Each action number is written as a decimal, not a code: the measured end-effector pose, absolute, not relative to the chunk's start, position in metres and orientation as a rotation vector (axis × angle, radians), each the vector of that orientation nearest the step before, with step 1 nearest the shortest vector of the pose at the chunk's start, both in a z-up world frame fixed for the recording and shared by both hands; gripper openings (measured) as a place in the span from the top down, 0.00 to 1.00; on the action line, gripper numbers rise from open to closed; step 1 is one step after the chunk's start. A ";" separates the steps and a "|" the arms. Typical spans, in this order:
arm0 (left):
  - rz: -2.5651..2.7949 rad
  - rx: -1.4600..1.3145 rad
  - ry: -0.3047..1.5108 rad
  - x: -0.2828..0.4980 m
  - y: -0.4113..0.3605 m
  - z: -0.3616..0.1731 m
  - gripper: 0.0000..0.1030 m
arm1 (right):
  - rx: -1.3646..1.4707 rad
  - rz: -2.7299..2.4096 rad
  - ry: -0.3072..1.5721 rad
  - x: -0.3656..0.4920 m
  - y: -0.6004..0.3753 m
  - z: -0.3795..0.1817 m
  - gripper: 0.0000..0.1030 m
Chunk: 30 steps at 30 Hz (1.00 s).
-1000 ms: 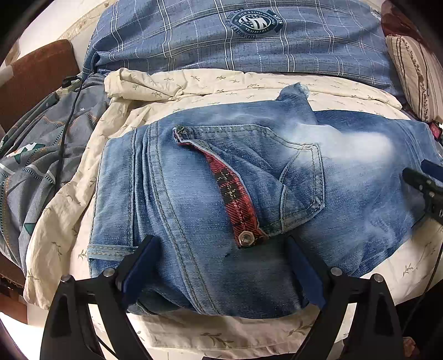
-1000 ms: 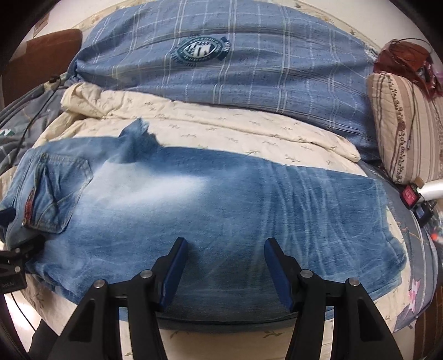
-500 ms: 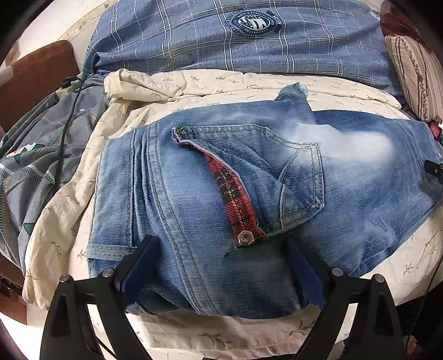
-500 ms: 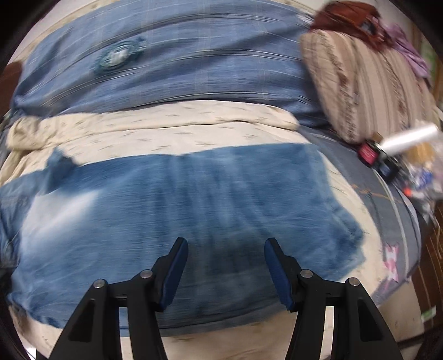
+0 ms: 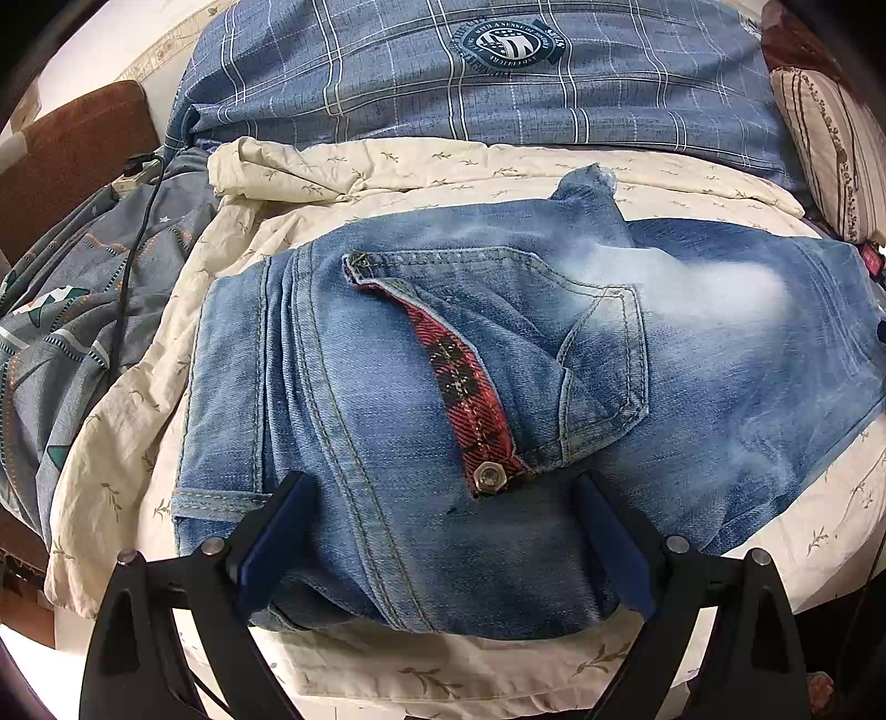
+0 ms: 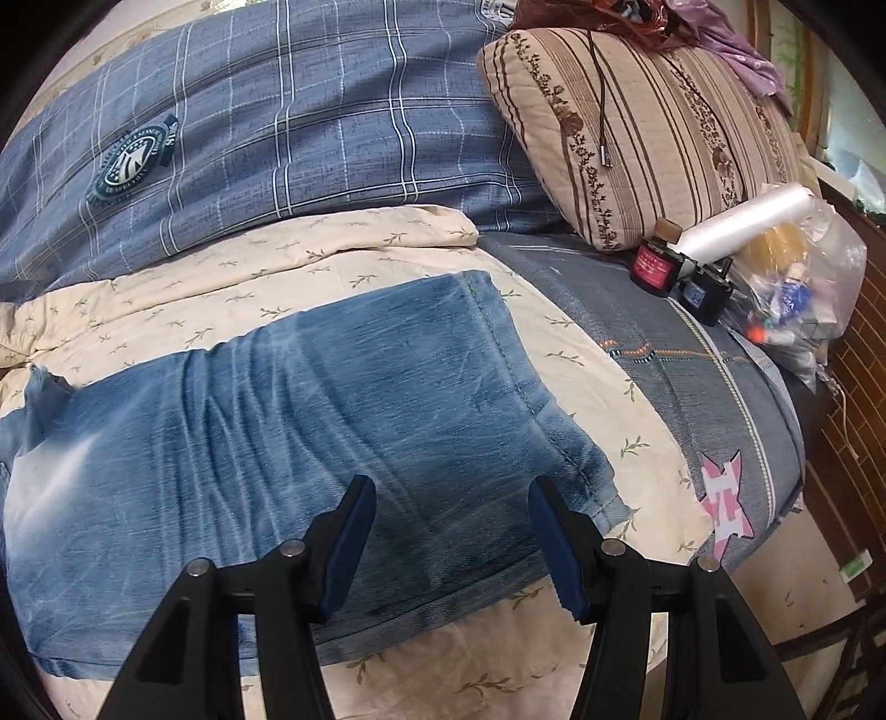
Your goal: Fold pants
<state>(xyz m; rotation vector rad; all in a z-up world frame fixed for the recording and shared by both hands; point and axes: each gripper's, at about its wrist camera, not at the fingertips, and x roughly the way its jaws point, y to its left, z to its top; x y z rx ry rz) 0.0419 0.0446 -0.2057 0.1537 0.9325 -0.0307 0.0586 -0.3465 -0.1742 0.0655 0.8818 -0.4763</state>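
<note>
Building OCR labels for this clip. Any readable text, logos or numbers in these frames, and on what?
Round badge on the blue plaid quilt: ring lettering shows, upside down and too small to read reliably.
Same badge in the right wrist view: blurred, unreadable.
Red bottle label beside the striped pillow: print too small to read.
Jeans and their metal button: no legible text.

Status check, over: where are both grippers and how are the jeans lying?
Left gripper open over waistband end. Right gripper open near leg hems. Jeans flat on cream sheet, not gripped. Nothing in the way.
</note>
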 end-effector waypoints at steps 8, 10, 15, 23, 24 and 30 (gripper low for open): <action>-0.030 0.153 0.932 0.042 0.044 -0.206 0.08 | 0.013 -0.469 0.852 0.059 -0.334 -0.169 0.41; -0.029 0.152 0.932 0.042 0.044 -0.206 0.08 | 0.004 -0.470 0.845 0.059 -0.332 -0.168 0.41; -0.029 0.151 0.932 0.042 0.043 -0.207 0.07 | 0.013 -0.474 0.835 0.059 -0.334 -0.166 0.41; -0.029 0.151 0.934 0.042 0.042 -0.207 0.07 | 0.014 -0.484 0.809 0.058 -0.334 -0.161 0.41; -0.029 0.151 0.938 0.043 0.042 -0.207 0.07 | 0.016 -0.482 0.814 0.059 -0.335 -0.162 0.41; -0.026 0.166 0.936 0.046 0.039 -0.194 0.07 | 0.043 -0.411 0.844 0.064 -0.330 -0.169 0.41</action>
